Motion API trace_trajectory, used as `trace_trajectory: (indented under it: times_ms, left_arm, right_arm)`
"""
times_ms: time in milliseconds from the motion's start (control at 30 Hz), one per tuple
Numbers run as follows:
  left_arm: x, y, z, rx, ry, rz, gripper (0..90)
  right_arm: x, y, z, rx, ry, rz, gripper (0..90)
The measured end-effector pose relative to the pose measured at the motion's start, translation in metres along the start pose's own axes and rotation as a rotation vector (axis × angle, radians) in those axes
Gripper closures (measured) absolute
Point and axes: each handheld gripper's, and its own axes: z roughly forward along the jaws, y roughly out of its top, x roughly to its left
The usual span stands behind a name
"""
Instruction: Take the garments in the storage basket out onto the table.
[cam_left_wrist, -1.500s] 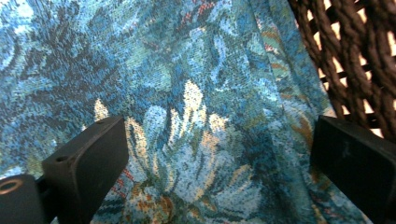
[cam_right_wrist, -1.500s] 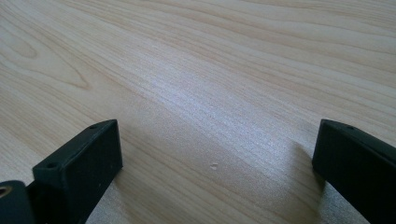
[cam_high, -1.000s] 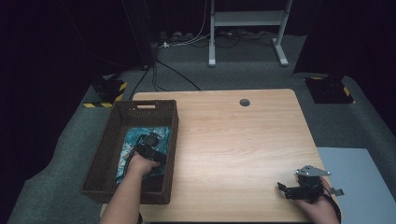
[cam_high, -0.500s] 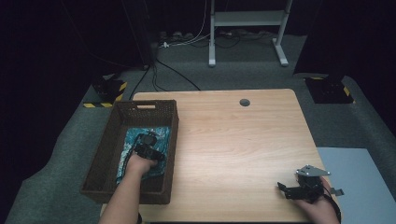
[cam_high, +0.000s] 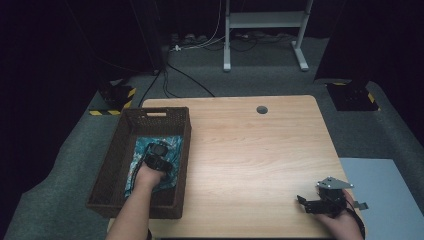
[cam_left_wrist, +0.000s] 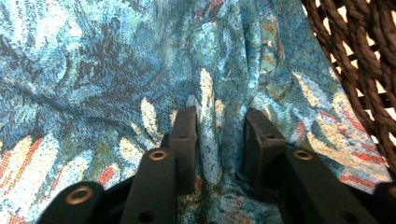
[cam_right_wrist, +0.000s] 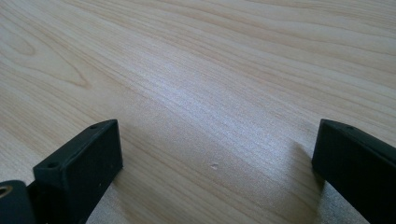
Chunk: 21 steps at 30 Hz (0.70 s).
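Since a second ago almost nothing has shifted: my left gripper (cam_high: 159, 159) has stayed down in the basket, creeping only slightly over the cloth, and my right gripper (cam_high: 324, 199) has not left its spot.

Nearest me, at the right near corner of the table (cam_high: 260, 150), my right gripper rests low over bare pale wood, its jaws spread wide with nothing between them; the right gripper view has only wood grain under them.

On the near left, my forearm reaches into the dark woven basket (cam_high: 112, 165), which stands on the table's left edge. There my left gripper (cam_left_wrist: 219, 140) presses into the blue patterned cloth (cam_left_wrist: 116, 70) lying on the basket's floor. Its jaws stand partly closed, with a raised fold of the fabric pinched up between them. The weave is teal and dark blue with cream and red flecks; I can read no label or writing on it. The basket's wall (cam_left_wrist: 359, 60) rises just right of the jaws.

Farther off, a round hole (cam_high: 261, 109) sits near the table's far edge.
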Motion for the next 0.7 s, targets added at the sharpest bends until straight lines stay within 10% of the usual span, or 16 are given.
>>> trace_trajectory:
  times_ms: [700]
  left_arm:
    - [0.0018, 0.0030, -0.0039, 0.007, -0.004, -0.057, 82.8]
  right_arm:
    - [-0.0001, 0.0000, 0.0000, -0.001, 0.000, 0.000, 1.4]
